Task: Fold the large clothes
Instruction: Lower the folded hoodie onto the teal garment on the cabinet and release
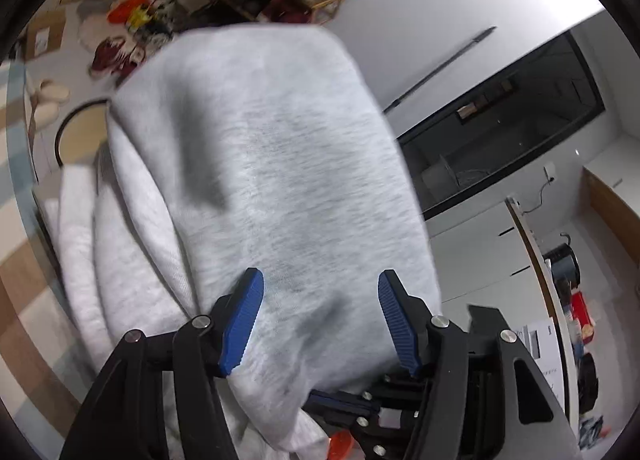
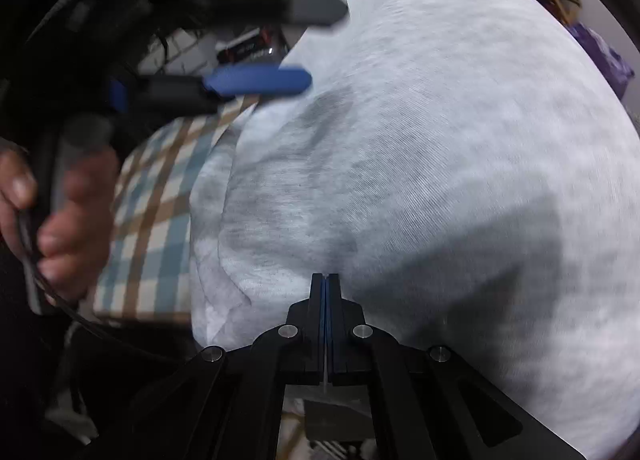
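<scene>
- Two grippers work one grey garment (image 2: 420, 148), the landmark for every place named here; it lies bunched in thick folds on a checked cloth (image 2: 152, 228) that covers the surface beneath, and fills the middle of both views.
- At the garment's left side, in the right wrist view, a person's hand (image 2: 60, 220) wraps the handle of the left gripper (image 2: 316, 44), which reaches over the garment's left edge with its fingers apart.
- From that gripper's own camera, its blue fingers (image 1: 240, 320) stand open on either side of a fold of grey fabric; the cloth lies between them but the pads do not press it, so I judge this a release, not a hold.
- At the garment's near edge, the right gripper (image 2: 325, 280) has its fingers fully closed. Fabric sits just ahead of the tips, but nothing shows pinched in the thin gap between them, so I cannot say it holds cloth.
- Right of the garment, in the left wrist view, a dark screen (image 1: 504, 120) hangs on a white wall.
- Step in hand, as I judge it: a fold has been laid over and the left side let go.
- Next move probably calls for finding a fresh edge on each side, closing on a single layer, and carrying both across evenly so the bundle flattens rather than rolls.
</scene>
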`<state>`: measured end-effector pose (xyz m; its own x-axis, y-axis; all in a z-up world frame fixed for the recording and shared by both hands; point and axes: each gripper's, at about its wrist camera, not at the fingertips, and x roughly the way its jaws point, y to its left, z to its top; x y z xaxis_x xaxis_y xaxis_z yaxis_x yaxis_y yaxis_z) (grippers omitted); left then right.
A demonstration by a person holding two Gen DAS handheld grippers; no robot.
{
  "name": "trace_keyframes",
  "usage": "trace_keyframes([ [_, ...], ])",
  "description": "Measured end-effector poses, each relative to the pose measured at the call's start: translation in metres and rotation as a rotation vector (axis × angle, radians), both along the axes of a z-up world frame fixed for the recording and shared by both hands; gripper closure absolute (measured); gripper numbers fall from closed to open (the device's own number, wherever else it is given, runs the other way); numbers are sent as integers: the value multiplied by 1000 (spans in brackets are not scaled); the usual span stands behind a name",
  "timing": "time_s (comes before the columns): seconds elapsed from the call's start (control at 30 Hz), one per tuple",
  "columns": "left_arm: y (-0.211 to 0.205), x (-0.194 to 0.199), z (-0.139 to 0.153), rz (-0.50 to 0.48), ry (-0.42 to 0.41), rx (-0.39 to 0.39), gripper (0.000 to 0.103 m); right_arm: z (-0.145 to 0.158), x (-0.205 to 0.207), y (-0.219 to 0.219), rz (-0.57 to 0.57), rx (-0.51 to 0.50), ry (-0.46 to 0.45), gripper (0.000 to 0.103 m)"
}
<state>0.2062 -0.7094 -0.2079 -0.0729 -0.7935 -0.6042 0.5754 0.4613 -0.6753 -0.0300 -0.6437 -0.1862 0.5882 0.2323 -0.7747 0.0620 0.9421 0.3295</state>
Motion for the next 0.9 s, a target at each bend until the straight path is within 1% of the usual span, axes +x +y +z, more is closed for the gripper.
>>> trace_keyframes([
  [0.03, 0, 1, -4, 13, 5, -8, 50, -3, -4, 0, -8, 15, -19, 103],
  [0.07, 1, 1, -6, 28, -11, -17, 51, -5, -10, 1, -16, 22, -52, 103],
  [0.1, 1, -1, -6, 30, -35, -14, 52, -3, -15, 4, -18, 18, -71, 103],
  [0.17, 3, -16, 1, 39, -116, 9, 52, 4, -25, 6, -17, 26, -90, 103],
  [0.23, 6, -24, 8, 44, -129, 21, 51, 13, -34, 5, -22, 44, -102, 97],
  [0.27, 8, -25, 11, 46, -111, 30, 51, 19, -41, 2, -31, 43, -123, 93],
  [0.33, 14, -25, 17, 51, -75, 23, 51, 31, -52, 0, -37, 44, -170, 67],
  [0.37, 20, -24, 20, 59, -66, 24, 51, 39, -59, -1, -51, 41, -204, 61],
  [0.43, 28, -23, 22, 86, -78, 27, 51, 50, -66, -12, -87, 34, -247, 38],
  [0.47, 33, -23, 23, 95, -90, 28, 50, 52, -72, -13, -102, 28, -257, 36],
  [0.5, 35, -25, 22, 104, -101, 35, 50, 51, -69, -16, -119, 24, -263, 36],
  [0.53, 40, -26, 22, 113, -112, 45, 50, 49, -69, -16, -164, 23, -267, 36],
  [0.6, 49, -29, 22, 126, -136, 42, 50, 45, -75, -12, -219, 47, -297, 36],
  [0.63, 55, -31, 23, 141, -151, 39, 50, 47, -80, -8, -249, 34, -321, 36],
  [0.7, 72, -45, 30, 170, -201, 13, 50, 56, -98, 4, -336, -24, -394, 35],
  [0.73, 75, -51, 34, 180, -227, 7, 50, 63, -105, 4, -356, -42, -424, 30],
  [0.77, 83, -63, 40, 194, -279, 2, 48, 67, -122, 11, -399, -74, -464, 26],
  [0.8, 90, -78, 47, 210, -343, 3, 45, 70, -134, 16, -431, -91, -493, 16],
  [0.83, 93, -85, 50, 218, -381, -6, 33, 73, -151, 25, -460, -108, -538, 9],
  [0.87, 103, -105, 57, 235, -455, -21, 21, 77, -154, 24, -476, -122, -560, 7],
  [0.9, 107, -114, 60, 252, -498, -20, 18, 80, -161, 31, -499, -151, -583, 4],
])
